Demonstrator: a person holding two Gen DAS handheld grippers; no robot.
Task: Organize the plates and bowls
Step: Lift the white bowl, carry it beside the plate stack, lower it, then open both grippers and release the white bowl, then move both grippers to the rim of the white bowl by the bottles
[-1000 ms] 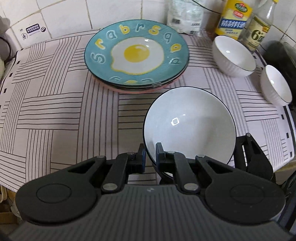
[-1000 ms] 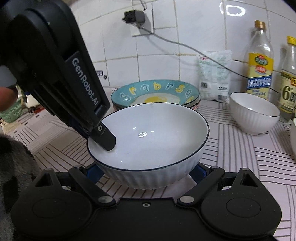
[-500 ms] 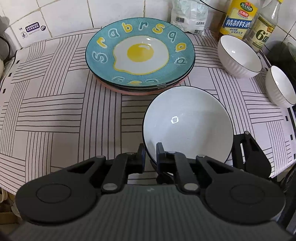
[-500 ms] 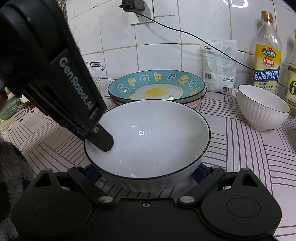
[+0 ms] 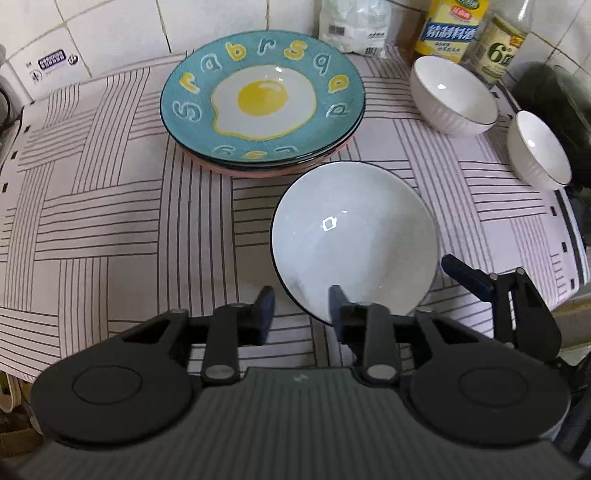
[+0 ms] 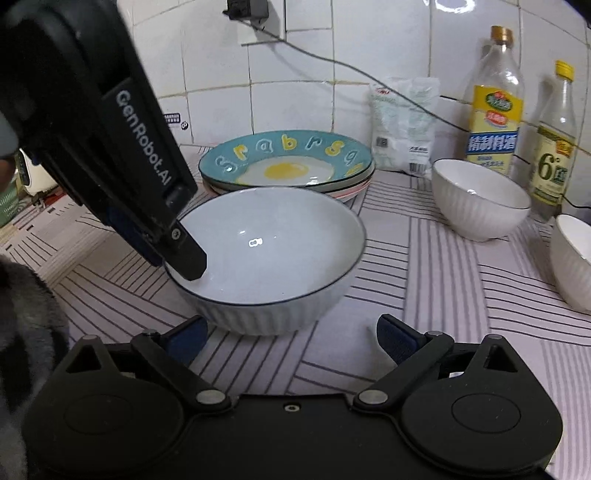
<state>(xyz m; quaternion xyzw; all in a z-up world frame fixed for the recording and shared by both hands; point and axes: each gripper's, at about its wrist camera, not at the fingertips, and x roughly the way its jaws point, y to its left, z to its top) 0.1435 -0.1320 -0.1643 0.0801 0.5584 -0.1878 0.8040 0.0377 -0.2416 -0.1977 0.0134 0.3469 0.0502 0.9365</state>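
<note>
Two hand-held grippers flank one large white bowl (image 5: 354,240) with a dark rim, which rests on the striped tablecloth (image 5: 110,221). Left gripper (image 5: 301,308): jaws opening, straddling the bowl's near rim. One finger (image 5: 341,306) stands inside the bowl, the other (image 5: 264,306) outside it; a gap shows between the outer finger and the rim, so the pads no longer press the wall. In the right wrist view the same gripper (image 6: 173,251) reaches down from the upper left, its inner finger over the bowl's left inner wall. Right gripper (image 6: 291,336): jaws spread wide, blue pads (image 6: 391,336) clear of the bowl (image 6: 269,254), which sits just beyond the fingertips, centred between them; nothing is held. Behind the large bowl, close to its far rim, lies a stack of plates (image 5: 262,99), the top one teal with a fried-egg motif. Further right stand two smaller white bowls, one (image 5: 452,96) near the bottles (image 5: 450,26) at the tiled wall, the other (image 5: 537,147) at the cloth's right edge. A white packet (image 6: 402,122) leans against the wall behind the plates.
</note>
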